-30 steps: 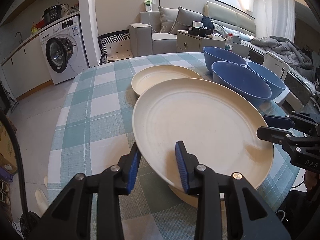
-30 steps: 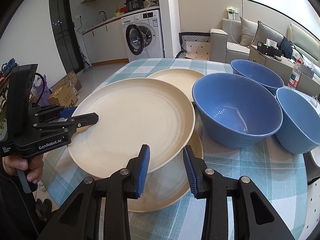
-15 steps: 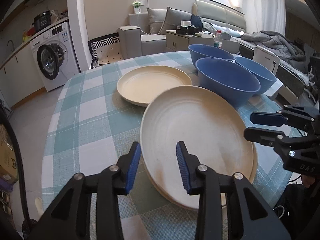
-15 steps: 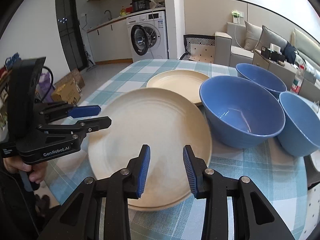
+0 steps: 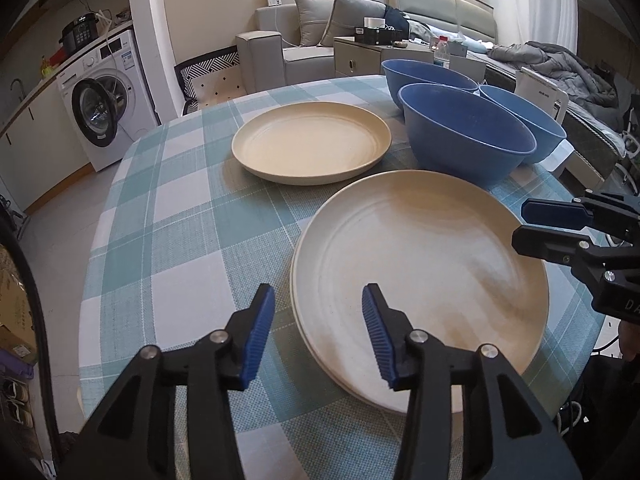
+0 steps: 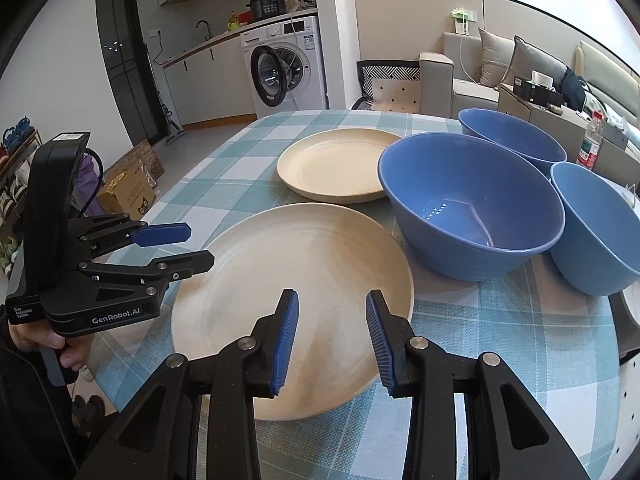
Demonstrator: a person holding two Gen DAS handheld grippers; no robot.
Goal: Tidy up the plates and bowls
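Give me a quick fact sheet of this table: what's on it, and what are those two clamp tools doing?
Table: teal checked cloth
Near plates: two cream, stacked
Far plate: one cream, alone
Bowls: three blue, beside the plates
Left gripper: jaws just opening, nothing pinched, at the stack's rim
Right gripper: closed down, gripping nothing, over the stack

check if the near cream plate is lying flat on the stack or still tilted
Flat. The near cream plate sits level on another plate's rim, and the left gripper stands open, its fingers off it.
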